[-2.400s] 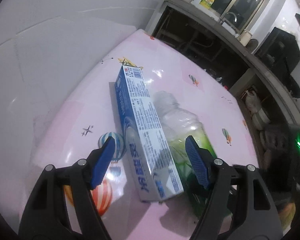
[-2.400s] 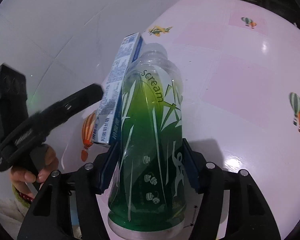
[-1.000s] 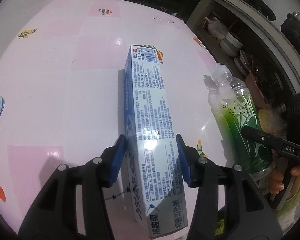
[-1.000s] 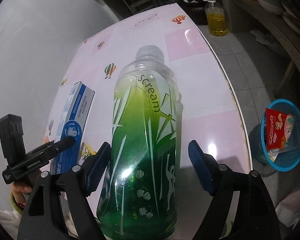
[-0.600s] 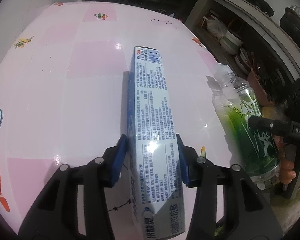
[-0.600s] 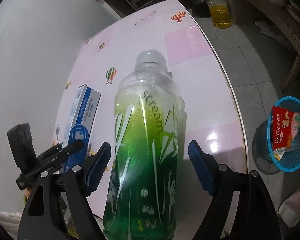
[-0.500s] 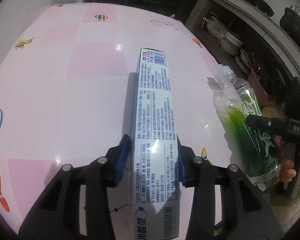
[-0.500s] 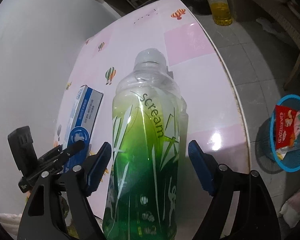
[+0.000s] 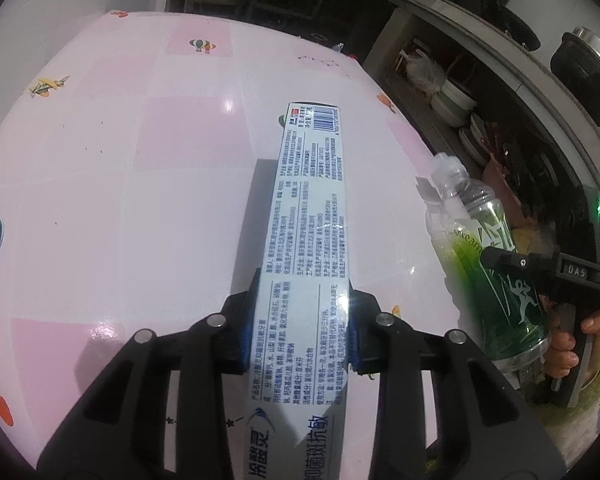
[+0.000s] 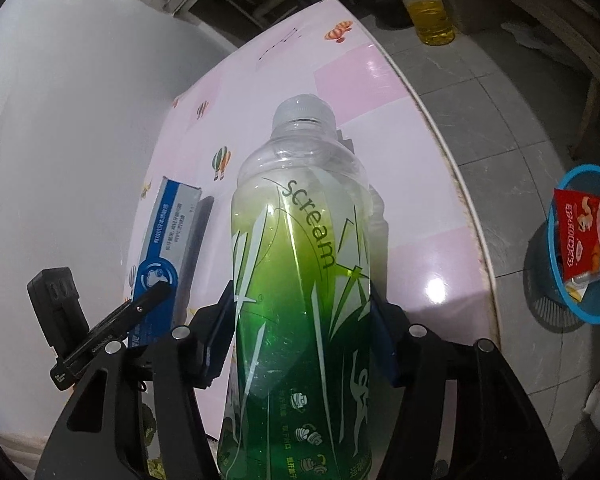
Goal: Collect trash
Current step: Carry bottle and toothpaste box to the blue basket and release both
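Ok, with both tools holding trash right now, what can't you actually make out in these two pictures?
- Left wrist view: the near end of the long blue and white toothpaste box is cut off by the bottom edge.
- Right wrist view: the base of the clear plastic bottle with green label runs off the bottom edge.
- Right wrist view: the blue mesh waste basket is cut by the frame rim; what lies under its red wrapper is hidden.

The right gripper (image 10: pixel 302 320) clamped the green bottle (image 10: pixel 300 280) above the pink table (image 10: pixel 416 248), the toothpaste box (image 10: pixel 168 248) at nine o'clock and a blue trash basket (image 10: pixel 580 248) at three o'clock.
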`<state>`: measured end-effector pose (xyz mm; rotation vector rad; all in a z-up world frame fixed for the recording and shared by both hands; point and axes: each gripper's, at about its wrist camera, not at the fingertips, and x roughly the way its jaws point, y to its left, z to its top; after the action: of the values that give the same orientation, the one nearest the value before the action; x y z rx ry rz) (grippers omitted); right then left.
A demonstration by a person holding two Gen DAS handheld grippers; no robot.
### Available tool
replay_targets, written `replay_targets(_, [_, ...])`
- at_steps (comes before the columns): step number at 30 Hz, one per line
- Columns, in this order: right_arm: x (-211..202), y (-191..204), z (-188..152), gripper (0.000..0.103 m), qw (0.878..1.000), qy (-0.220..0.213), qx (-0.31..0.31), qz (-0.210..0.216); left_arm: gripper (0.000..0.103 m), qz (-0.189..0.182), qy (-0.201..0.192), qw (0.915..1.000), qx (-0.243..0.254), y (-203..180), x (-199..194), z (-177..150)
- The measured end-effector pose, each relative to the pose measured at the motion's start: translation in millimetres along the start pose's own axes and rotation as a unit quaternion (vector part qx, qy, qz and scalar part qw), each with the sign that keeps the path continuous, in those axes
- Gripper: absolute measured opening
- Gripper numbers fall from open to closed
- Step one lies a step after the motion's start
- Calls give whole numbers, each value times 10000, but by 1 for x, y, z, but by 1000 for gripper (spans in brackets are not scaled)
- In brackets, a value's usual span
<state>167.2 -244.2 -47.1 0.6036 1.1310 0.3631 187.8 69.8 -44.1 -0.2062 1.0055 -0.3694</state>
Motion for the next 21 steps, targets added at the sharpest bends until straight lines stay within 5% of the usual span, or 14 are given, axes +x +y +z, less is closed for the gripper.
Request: replay_targets(21, [-60, -47, -21, 57, 9933, -803, 514, 656, 32, -220, -173, 9991, 308, -41, -14, 9])
